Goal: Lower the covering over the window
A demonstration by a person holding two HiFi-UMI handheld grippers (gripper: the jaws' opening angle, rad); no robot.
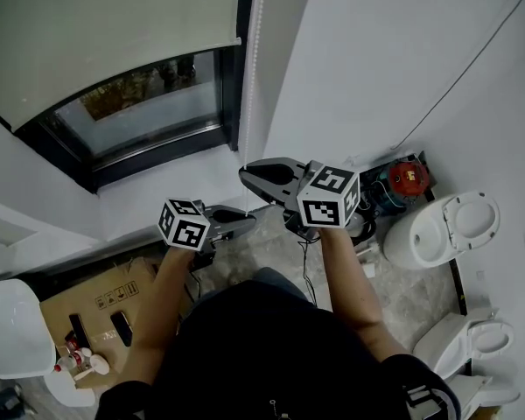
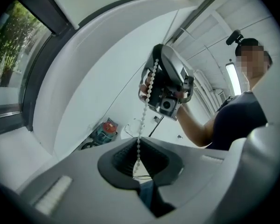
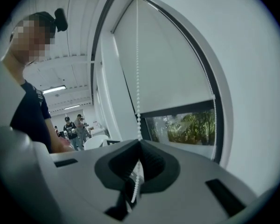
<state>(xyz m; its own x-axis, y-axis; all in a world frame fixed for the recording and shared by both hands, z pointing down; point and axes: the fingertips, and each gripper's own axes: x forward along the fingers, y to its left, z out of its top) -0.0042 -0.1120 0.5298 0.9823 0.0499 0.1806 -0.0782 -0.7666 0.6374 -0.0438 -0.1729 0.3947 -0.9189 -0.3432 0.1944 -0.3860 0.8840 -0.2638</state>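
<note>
White bead chain [image 1: 252, 77] hangs beside the half-lowered blind [image 1: 105, 33], and we pinch it in the closed fingers [image 2: 116, 161] of left gripper [image 1: 247, 222] and right gripper [image 1: 247, 176].

Blind [image 1: 105, 33]: matt off-white cloth, smooth. Bead chain [image 3: 137, 78]: glossy white plastic. Left gripper [image 2: 139, 157], right gripper [image 3: 139, 157]: smooth matt grey plastic; pads [image 2: 123, 158] black, ribbed, rubbery. Box [image 1: 96, 300]: plain brown cardboard. Toilet [image 1: 437, 230]: glossy white. Wall [image 1: 376, 59]: matt white paint.
</note>
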